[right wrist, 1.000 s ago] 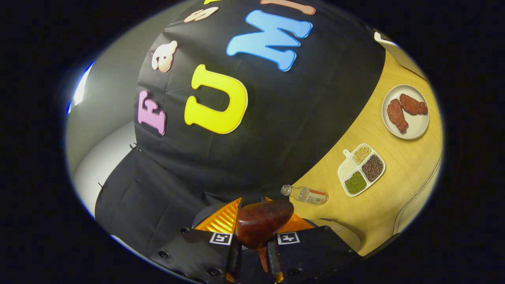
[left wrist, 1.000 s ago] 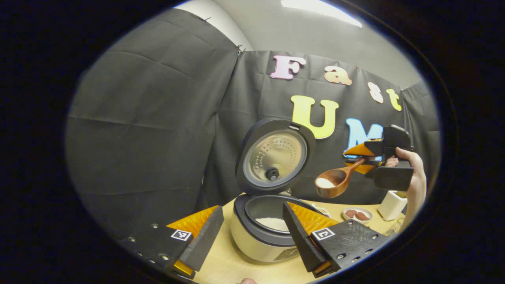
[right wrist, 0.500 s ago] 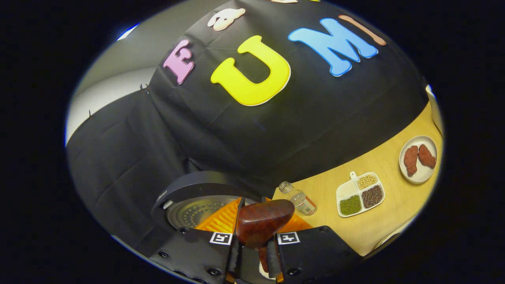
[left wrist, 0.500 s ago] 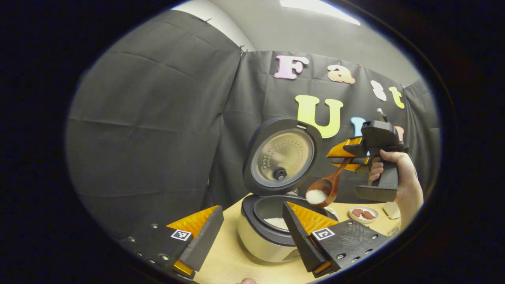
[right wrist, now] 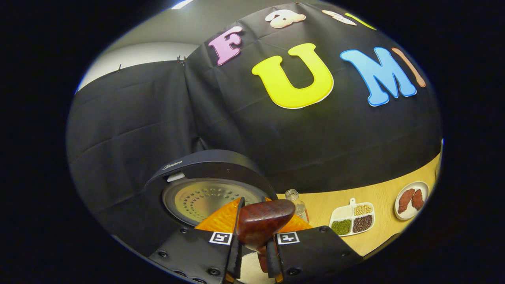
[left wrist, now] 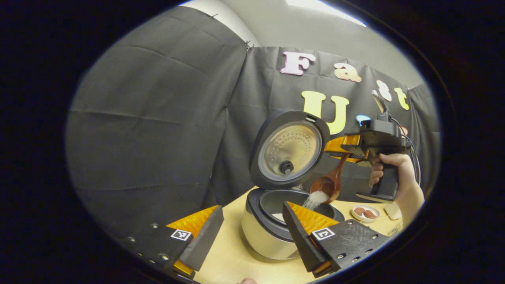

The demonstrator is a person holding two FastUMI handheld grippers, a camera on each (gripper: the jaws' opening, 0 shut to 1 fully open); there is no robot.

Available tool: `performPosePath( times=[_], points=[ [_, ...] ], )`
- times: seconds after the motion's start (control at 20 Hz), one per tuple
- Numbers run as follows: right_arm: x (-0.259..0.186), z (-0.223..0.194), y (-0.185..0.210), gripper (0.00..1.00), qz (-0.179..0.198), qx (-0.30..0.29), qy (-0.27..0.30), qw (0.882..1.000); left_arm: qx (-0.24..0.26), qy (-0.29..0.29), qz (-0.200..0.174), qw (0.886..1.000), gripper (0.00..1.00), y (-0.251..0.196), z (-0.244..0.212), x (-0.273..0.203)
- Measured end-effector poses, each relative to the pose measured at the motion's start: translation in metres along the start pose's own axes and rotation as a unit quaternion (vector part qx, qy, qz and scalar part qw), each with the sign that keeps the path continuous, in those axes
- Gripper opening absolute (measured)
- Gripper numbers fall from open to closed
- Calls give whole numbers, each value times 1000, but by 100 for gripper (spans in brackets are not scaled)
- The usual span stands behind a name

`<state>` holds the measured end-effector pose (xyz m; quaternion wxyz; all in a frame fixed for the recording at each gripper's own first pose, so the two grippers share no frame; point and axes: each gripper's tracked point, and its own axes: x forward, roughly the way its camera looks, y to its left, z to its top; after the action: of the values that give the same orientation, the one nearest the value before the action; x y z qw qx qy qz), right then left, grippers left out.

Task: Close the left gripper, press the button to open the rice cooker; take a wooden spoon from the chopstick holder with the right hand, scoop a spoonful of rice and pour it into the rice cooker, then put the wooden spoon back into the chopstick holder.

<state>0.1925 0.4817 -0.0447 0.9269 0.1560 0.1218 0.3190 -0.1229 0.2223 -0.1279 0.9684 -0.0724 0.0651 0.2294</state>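
The rice cooker (left wrist: 264,236) stands on the wooden table with its lid (left wrist: 290,152) raised. Over the pot, my right gripper (left wrist: 342,148), held by a hand, is shut on the handle of the wooden spoon (left wrist: 329,183). The spoon tips downward and white rice (left wrist: 315,199) spills from its bowl into the pot. In the right gripper view the spoon's handle end (right wrist: 263,223) sits clamped in my right gripper (right wrist: 255,207), with the lid (right wrist: 205,193) just beyond. My left gripper (left wrist: 252,207) hangs in front of the cooker, open with nothing between its fingers.
Right of the cooker lie a small glass bottle (right wrist: 294,197), a divided dish of beans (right wrist: 351,221) and a plate of red-brown pieces (right wrist: 410,196). A white container (left wrist: 392,211) stands partly behind the hand. Bare table (left wrist: 232,256) lies in front of the cooker.
The right gripper has carried the spoon left over the pot and tipped it; rice that lay in the spoon now pours out. The left gripper has barely moved.
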Motion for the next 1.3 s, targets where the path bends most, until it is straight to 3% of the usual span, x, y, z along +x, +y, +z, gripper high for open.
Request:
performPosePath(
  times=[0.3, 0.35, 0.45, 0.9, 1.3],
  points=[
    [-3, -5, 20, 27, 39, -82, -10, 996, 1, -2, -5, 1000, 94, -1, 1, -3],
    [-4, -7, 24, 23, 47, -94, -11, 994, 0, -1, -6, 1000, 94, 0, 1, -3],
    [-6, -11, 30, 27, 60, -116, -10, 991, 2, -3, -6, 1000, 94, 0, 2, -3],
    [-19, -17, 42, 24, 80, -221, -27, 972, 8, -8, -6, 1000, 94, -4, 7, -7],
    [-64, 12, 30, 27, 85, -183, -41, 979, 17, -11, -15, 1000, 94, -12, 10, -10]
  ],
)
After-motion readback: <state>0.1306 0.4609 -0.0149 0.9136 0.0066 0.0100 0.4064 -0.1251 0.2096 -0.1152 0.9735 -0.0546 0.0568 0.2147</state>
